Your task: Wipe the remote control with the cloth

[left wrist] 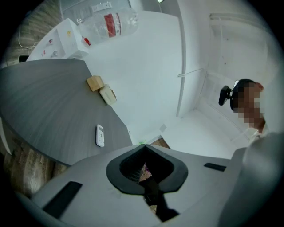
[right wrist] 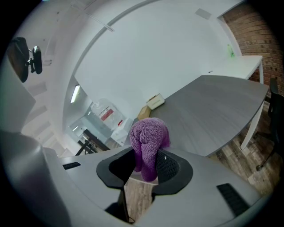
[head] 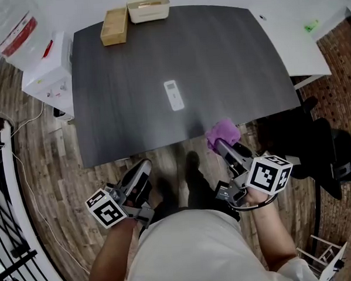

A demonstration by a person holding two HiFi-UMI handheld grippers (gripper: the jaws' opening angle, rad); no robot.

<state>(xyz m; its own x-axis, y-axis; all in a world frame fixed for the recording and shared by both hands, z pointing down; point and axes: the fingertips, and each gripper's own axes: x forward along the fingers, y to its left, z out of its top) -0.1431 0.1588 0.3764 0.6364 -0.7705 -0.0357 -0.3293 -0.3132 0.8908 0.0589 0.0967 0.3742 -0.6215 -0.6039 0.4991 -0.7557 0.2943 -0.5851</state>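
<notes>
Remote control lies loose at mid-frame on the dark bench. Lower right, near the bench edge, my right tongs pinch the purple cloth; lower left, my left tongs are pressed together, empty. Unsteadied, the remote may skid under a wipe, or the bunched cloth may slip.

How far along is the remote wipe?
Done: the cloth is picked up, clamped in the right gripper. In hand: it hangs at the table's near edge, apart from the remote. To do: the wiping itself; no contact yet. The left gripper is shut, empty, off the table.
</notes>
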